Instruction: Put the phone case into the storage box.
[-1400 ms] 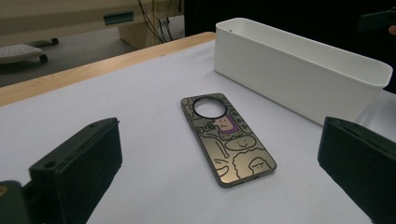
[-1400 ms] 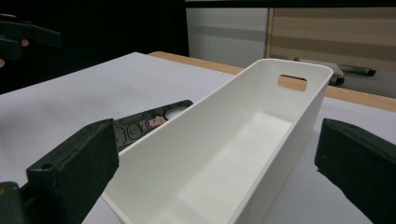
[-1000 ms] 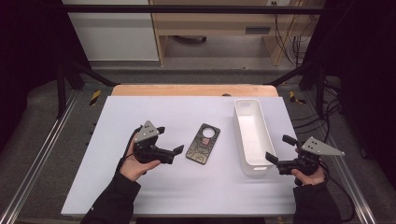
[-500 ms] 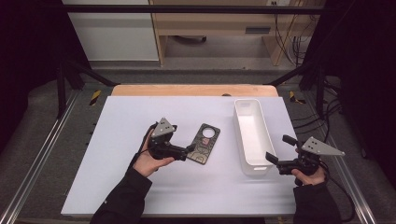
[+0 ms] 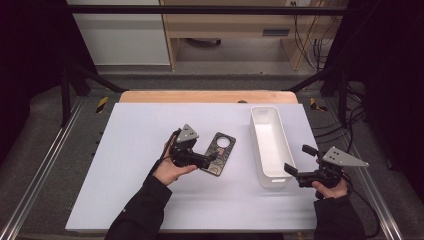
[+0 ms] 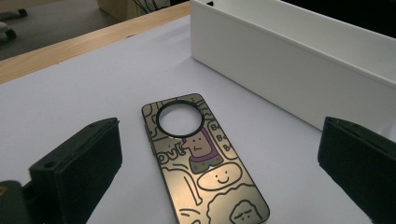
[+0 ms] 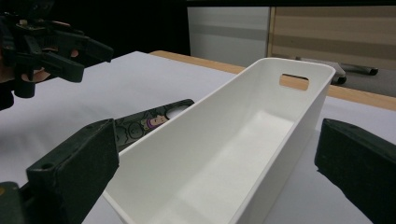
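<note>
A dark phone case [image 5: 219, 153] [image 6: 201, 161] with cartoon drawings and a round camera hole lies flat on the white table [image 5: 130, 145], left of a long white bin [image 5: 270, 145] [image 7: 224, 149]. My left gripper [image 5: 212, 159] [image 6: 219, 177] is open, its jaws spread on either side of the case's near end, just above the table. My right gripper [image 5: 295, 161] [image 7: 219, 177] is open at the bin's near right corner, holding nothing. In the right gripper view the case [image 7: 149, 121] peeks out beside the bin's wall, with the left gripper [image 7: 100, 55] beyond it.
The bin is empty, with a handle slot [image 7: 294, 81] in its far end. A wooden strip [image 5: 205, 96] edges the table's far side. Metal rails [image 5: 45, 165] run along both sides, and cables [image 5: 350, 107] lie on the floor at the right.
My left gripper has moved right across the table to the phone case, and its jaws now straddle the case's near end. The right gripper has stayed put.
</note>
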{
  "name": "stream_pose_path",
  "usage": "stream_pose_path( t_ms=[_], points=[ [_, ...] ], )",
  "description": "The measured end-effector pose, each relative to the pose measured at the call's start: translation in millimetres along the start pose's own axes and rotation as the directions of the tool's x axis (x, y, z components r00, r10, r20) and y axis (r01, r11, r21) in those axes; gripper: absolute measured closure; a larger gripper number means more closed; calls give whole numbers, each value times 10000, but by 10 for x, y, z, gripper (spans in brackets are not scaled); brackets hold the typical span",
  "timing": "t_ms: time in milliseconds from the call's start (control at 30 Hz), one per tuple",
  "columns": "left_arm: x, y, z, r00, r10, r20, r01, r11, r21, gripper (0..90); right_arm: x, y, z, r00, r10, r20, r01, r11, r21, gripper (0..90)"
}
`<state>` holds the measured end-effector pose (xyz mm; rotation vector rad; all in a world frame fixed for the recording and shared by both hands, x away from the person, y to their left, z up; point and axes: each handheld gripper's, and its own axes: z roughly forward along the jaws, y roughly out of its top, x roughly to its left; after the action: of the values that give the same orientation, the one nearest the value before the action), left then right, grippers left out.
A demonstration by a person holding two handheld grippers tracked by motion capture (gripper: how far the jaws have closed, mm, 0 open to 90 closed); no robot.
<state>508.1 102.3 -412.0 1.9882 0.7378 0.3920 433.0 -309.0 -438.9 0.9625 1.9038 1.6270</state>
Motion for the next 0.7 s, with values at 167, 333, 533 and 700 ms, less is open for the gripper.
stream_pose_path(
  t_ms=[167, 333, 533, 700],
  points=[
    [-3, 21, 92, 10000, -23, -38, 24, 9998, 185, 0, 3, -2, 3, 10000, 9, -8, -9, 10000, 25, 4],
    [-8, 45, 215, 9999, -87, -87, 91, 9990, 430, 0, 1, -1, 1, 10000, 18, -10, -18, 10000, 3, 4],
    [-18, 61, 311, 9999, -69, -143, 78, 9979, 640, 0, -1, 0, -2, 10000, 26, -8, -26, 10000, 11, 4],
    [-21, 73, 425, 9996, -89, -262, 113, 9958, 911, 0, 0, 0, 0, 10000, 17, -21, -17, 10000, 25, 4]
  ],
)
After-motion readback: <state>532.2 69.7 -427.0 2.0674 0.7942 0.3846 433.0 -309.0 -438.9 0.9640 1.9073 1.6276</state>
